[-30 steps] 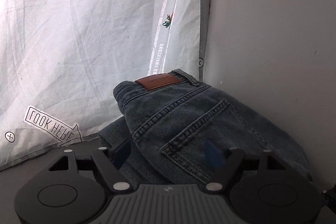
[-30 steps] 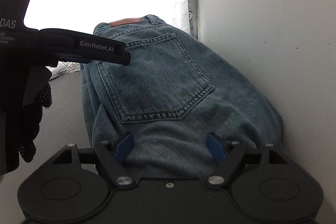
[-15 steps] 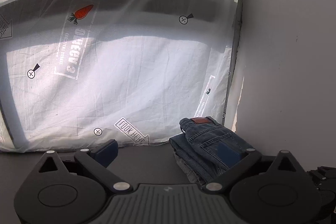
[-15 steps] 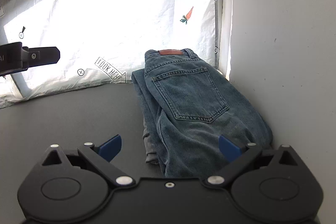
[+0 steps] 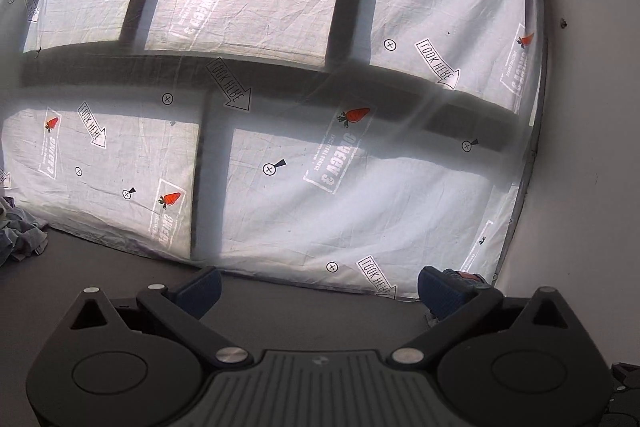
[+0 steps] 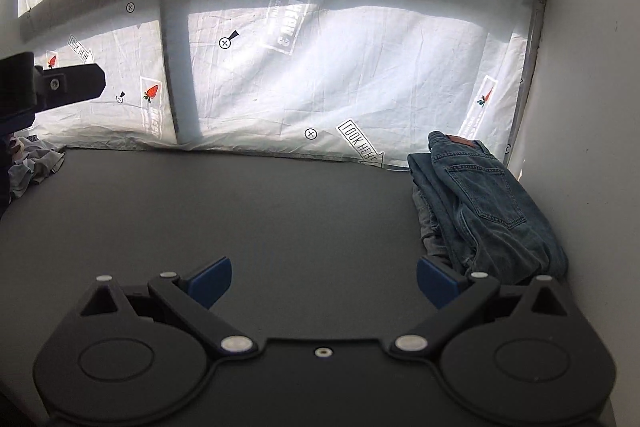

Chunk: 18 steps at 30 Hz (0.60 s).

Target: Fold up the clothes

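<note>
The folded jeans (image 6: 480,203) lie at the far right corner of the bench (image 6: 256,219), against the wall, and the next unfolded clothes (image 6: 34,163) wait in a heap at the far left edge. Both the left gripper (image 5: 318,285) and the right gripper (image 6: 324,277) have their fingers wide with nothing between them. To do the next step well, I would bring both to the heap, take only one garment and spread it flat at the bench's middle.
</note>
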{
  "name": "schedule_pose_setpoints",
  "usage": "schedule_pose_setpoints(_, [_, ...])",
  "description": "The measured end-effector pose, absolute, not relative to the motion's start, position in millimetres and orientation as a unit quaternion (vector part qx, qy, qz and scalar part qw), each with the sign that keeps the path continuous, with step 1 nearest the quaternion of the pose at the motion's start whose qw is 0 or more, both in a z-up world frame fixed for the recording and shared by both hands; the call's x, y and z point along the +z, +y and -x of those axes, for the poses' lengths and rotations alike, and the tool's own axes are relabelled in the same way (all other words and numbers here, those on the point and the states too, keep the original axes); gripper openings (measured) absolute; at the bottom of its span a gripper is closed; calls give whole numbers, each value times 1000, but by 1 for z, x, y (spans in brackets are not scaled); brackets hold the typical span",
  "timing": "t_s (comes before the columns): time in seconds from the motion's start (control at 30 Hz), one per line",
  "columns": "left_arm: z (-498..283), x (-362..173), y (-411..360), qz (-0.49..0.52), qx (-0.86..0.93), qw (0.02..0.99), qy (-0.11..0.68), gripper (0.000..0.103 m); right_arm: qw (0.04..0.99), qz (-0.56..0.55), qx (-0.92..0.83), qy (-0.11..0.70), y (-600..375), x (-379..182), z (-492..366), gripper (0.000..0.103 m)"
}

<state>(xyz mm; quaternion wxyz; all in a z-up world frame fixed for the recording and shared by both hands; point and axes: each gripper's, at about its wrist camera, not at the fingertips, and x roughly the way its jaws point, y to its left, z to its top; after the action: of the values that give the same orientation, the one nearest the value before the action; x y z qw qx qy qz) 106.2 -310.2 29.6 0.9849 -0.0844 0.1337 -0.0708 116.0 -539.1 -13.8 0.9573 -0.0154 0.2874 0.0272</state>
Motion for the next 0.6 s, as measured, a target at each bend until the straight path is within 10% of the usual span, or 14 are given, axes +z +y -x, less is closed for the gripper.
schedule_pose_setpoints(0.6, [47,17,-148,-20,-41,981,191,103,962,-10,-11,274,-343,-9,66,101])
